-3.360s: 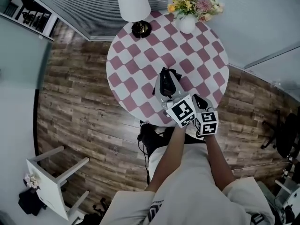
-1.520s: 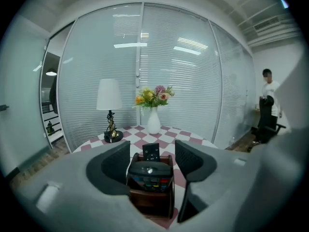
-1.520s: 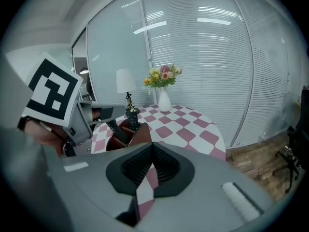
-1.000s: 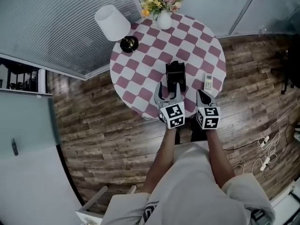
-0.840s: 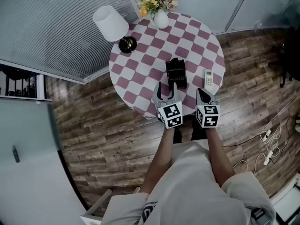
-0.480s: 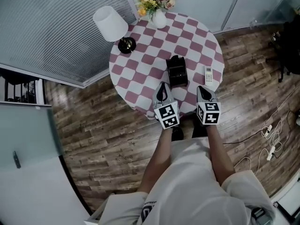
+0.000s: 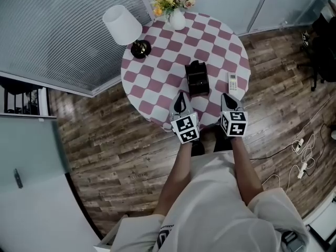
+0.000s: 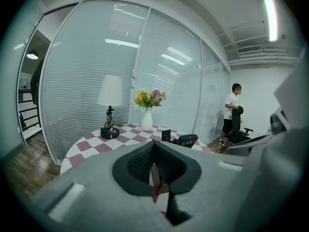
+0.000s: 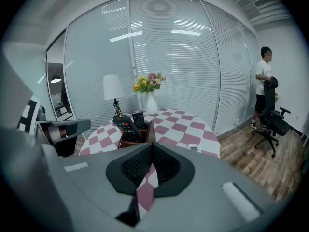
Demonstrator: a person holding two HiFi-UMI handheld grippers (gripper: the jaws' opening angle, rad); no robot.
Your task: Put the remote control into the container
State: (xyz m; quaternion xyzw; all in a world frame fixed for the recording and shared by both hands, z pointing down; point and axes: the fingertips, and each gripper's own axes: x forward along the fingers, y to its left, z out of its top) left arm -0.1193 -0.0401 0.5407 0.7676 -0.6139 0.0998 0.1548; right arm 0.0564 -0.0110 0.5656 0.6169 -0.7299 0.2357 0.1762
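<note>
Left gripper [image 7: 181, 97] jaws, apart a second ago, now together, empty; right gripper [image 7: 226, 97] likewise. Black remote [image 9: 126, 127] stands in container [image 7: 197, 81]; white remote [image 7: 232, 81] lies on counter [image 7: 157, 51], likely next.

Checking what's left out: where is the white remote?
In the head view, the white remote lies on the checkered table's right side, just right of the dark container and beyond the right gripper.

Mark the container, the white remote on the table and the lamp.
container [image 9: 150, 132], right gripper view, its brown side wall
white remote [image 7: 232, 82], head view, middle of its body
lamp [image 7: 122, 24], head view, top of its shade
</note>
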